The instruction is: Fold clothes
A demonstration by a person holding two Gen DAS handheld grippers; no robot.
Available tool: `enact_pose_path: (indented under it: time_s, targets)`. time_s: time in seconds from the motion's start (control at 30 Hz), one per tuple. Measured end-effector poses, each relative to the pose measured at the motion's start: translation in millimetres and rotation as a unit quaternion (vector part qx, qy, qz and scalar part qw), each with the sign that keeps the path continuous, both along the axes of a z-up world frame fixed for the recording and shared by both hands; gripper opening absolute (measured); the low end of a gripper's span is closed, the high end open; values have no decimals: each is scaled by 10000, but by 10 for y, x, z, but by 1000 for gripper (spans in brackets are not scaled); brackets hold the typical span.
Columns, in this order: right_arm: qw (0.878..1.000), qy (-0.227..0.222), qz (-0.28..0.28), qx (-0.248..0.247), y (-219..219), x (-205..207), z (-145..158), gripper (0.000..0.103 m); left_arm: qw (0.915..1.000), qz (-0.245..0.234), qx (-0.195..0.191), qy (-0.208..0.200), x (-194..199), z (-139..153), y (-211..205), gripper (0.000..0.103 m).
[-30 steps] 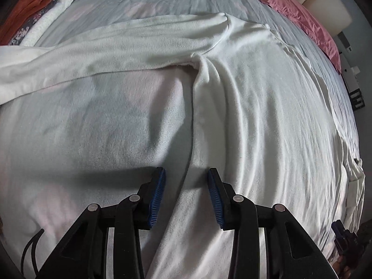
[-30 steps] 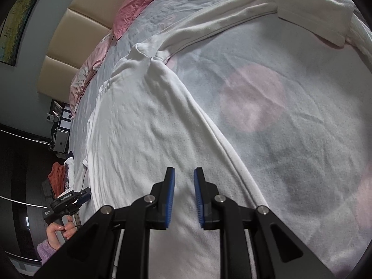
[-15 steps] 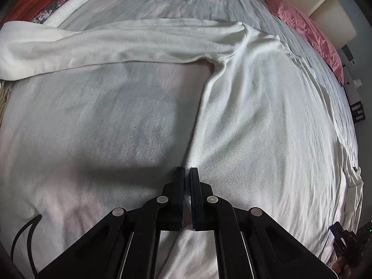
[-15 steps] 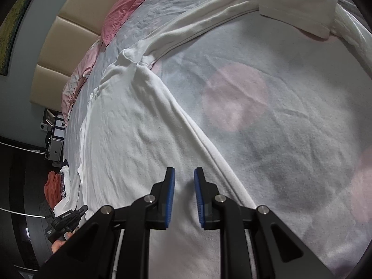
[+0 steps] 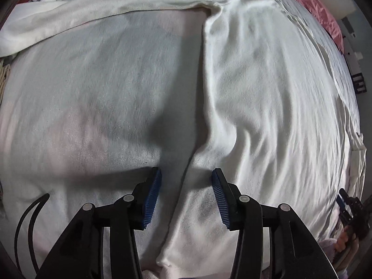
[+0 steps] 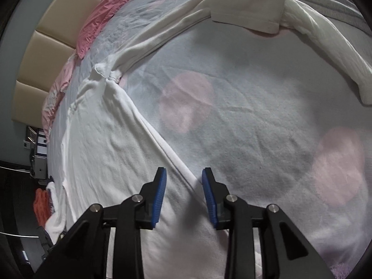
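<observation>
A white long-sleeved top lies spread flat on a pale bed cover, 1 sleeve stretched across the upper left of the left wrist view. The left gripper, its jaws just opened, straddles the garment's side edge at lower centre without pressing it. The right gripper, jaws likewise just opened, straddles the opposite edge.

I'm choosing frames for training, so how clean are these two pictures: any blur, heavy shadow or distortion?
Left wrist view: a dark shadow on the bedcover beside the white top, cloth slightly smeared, strong fisheye bulge. Right wrist view: sharper, softer shadow ahead of the right gripper, headboard curved by the lens, corners black.
</observation>
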State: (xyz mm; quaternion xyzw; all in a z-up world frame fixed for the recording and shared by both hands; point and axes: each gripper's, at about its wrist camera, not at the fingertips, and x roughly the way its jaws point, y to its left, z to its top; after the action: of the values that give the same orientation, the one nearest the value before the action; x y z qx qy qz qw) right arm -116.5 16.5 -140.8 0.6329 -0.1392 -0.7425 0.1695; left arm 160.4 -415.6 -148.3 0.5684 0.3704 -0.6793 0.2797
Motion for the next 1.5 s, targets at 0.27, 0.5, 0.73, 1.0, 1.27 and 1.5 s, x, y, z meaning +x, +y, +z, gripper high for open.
enact_pose_path:
  time_s: [0.27, 0.5, 0.73, 1.0, 1.27, 1.5]
  targets:
    - [9929, 304, 329, 1105, -154, 207, 62, 8, 9941, -672, -561, -642, -176, 43, 318, 8]
    - [9962, 178, 100, 851, -42, 184, 47, 11, 9979, -255, -390, -442, 28, 91, 253, 12]
    - [9982, 289, -454, 256, 240, 186, 148, 14, 9960, 722, -496, 185, 310, 290, -7, 13]
    - [9986, 297, -231, 385, 85, 195, 134, 15, 9852, 1525, -97, 781, 556, 487, -377, 19]
    - [9983, 216, 3, 535, -81, 155, 77, 15, 9783, 1785, -639, 837, 1082, 1059, -1078, 32]
    - [9977, 249, 99, 620, -198, 58, -7, 17, 9555, 2404, -1606, 582, 1893, 1564, -1843, 32]
